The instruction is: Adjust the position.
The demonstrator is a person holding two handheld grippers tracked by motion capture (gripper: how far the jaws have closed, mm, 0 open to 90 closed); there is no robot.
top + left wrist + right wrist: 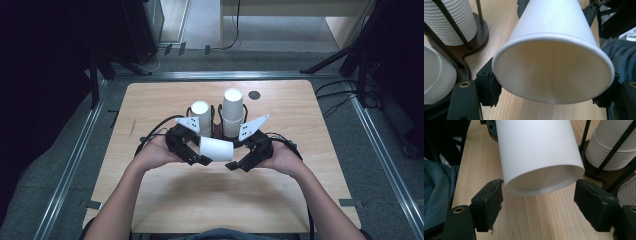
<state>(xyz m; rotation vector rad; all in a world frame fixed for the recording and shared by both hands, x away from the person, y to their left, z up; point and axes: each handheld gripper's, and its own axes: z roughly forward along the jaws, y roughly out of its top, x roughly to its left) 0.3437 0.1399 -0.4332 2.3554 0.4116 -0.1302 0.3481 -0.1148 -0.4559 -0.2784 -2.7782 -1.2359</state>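
A single white paper cup (216,149) lies on its side in the air between my two grippers, over the middle of the wooden table (150,200). My left gripper (196,156) is shut on the cup's wide rim end; in the left gripper view the open mouth of the cup (554,70) faces the camera, with both pads pressed to its rim. My right gripper (236,164) is open at the narrow base end. In the right gripper view the cup's base (541,160) hangs just beyond the spread jaws of my right gripper (540,205).
Behind the grippers a dark wire holder (215,129) carries two stacks of white cups, one left (200,115) and a taller one right (232,111). A black round spot (254,95) marks the table's far side. Dark stands and cables lie on the floor around.
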